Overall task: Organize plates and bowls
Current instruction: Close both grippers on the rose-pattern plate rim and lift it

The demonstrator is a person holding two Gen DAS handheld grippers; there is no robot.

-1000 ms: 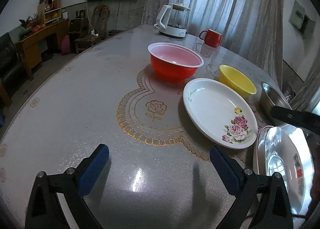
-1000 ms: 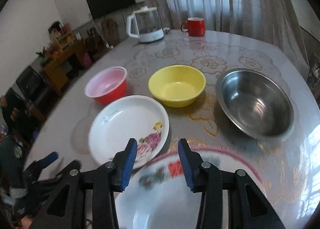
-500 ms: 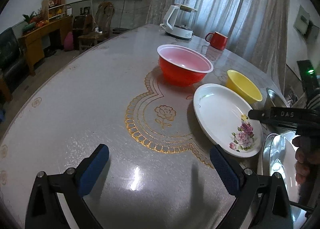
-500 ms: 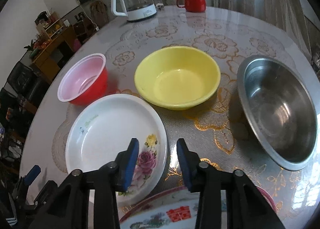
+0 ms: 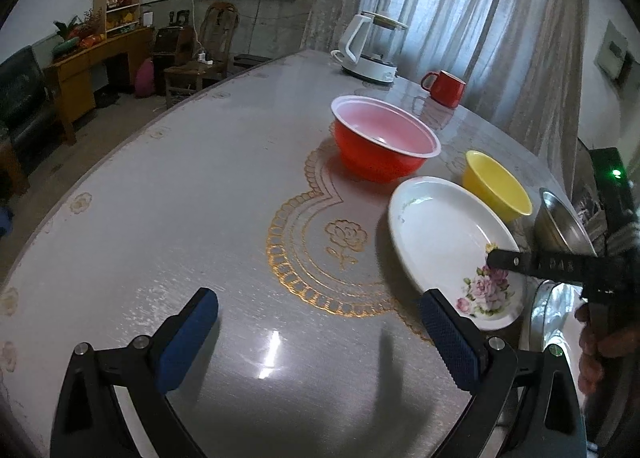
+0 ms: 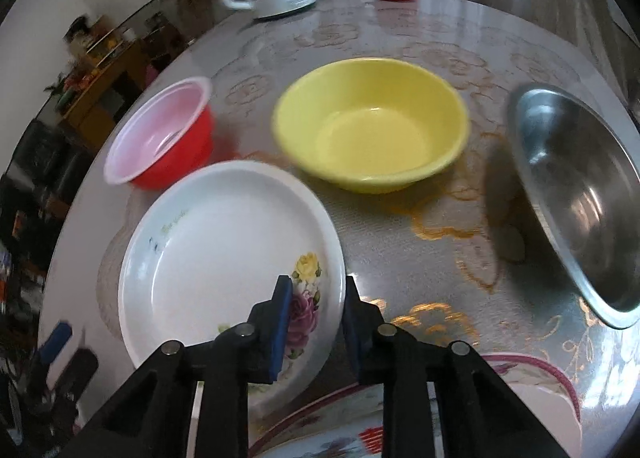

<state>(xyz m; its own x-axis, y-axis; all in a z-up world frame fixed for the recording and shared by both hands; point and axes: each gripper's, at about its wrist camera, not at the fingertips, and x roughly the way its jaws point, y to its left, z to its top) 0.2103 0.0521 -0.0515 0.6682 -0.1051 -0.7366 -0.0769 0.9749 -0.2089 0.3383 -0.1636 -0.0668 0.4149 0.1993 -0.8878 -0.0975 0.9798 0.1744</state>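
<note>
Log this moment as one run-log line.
right gripper: open, straddling rose plate rim | left gripper: open, empty | bowls: unstacked

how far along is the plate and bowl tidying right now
Nothing looks stacked yet. The right gripper straddles the rim of the white rose plate, jaws not yet shut. The left gripper hangs open over bare table. The red bowl, yellow bowl and steel bowl all sit apart.
</note>
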